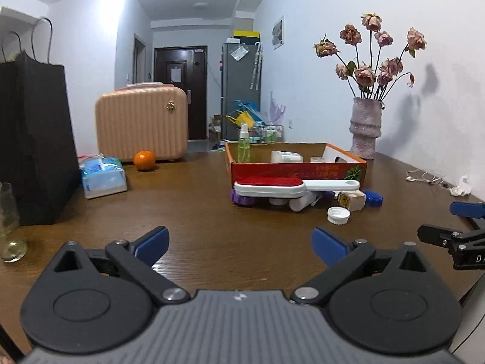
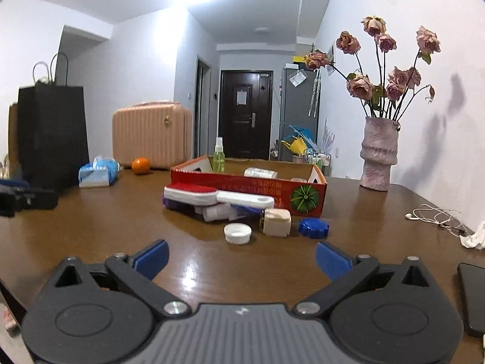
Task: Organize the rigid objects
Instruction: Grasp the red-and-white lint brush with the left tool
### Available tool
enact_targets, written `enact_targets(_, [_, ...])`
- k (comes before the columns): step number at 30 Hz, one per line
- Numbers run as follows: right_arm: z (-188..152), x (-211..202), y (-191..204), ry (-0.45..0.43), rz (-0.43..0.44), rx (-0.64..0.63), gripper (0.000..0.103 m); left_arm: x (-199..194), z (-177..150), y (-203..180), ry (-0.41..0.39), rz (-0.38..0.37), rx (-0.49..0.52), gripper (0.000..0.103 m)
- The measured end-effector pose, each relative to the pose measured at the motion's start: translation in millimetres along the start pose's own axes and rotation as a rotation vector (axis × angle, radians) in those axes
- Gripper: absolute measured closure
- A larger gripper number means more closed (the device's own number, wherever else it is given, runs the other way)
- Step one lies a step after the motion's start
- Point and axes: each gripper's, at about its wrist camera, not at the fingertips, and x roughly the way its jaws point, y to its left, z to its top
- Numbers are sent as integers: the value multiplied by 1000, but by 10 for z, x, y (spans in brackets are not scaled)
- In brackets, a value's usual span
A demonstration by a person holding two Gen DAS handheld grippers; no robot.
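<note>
A red cardboard box (image 1: 294,172) (image 2: 242,185) sits mid-table, holding a green spray bottle (image 1: 244,144) (image 2: 219,155) and a white bottle (image 1: 286,156) (image 2: 260,173). In front of it lies a pile: a white lint brush with a red pad (image 1: 272,185) (image 2: 209,195), a purple piece (image 1: 242,198), a white tube (image 2: 216,211), a white cap (image 1: 338,214) (image 2: 238,233), a cream block (image 1: 353,199) (image 2: 276,222) and a blue lid (image 1: 373,197) (image 2: 313,227). My left gripper (image 1: 241,247) is open and empty, short of the pile. My right gripper (image 2: 241,261) is open and empty, near the white cap.
A black paper bag (image 1: 33,139), a tissue pack (image 1: 103,176), an orange (image 1: 144,160) and a pink case (image 1: 141,123) stand at left. A vase of dried roses (image 1: 365,127) and earphones (image 2: 436,215) are at right. A dark phone (image 2: 473,297) lies near right.
</note>
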Motion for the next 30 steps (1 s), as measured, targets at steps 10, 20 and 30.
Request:
enact_targets(10, [390, 627, -342, 42, 2, 250, 21, 1060, 493, 313, 140, -186, -106, 5])
enact_targets(20, [580, 1777, -851, 183, 8, 452, 68, 2667, 844, 360, 272, -174, -133, 26])
enact_targets(30, [469, 2117, -914, 256, 69, 507, 87, 2985, 784, 451, 322, -275, -232, 50])
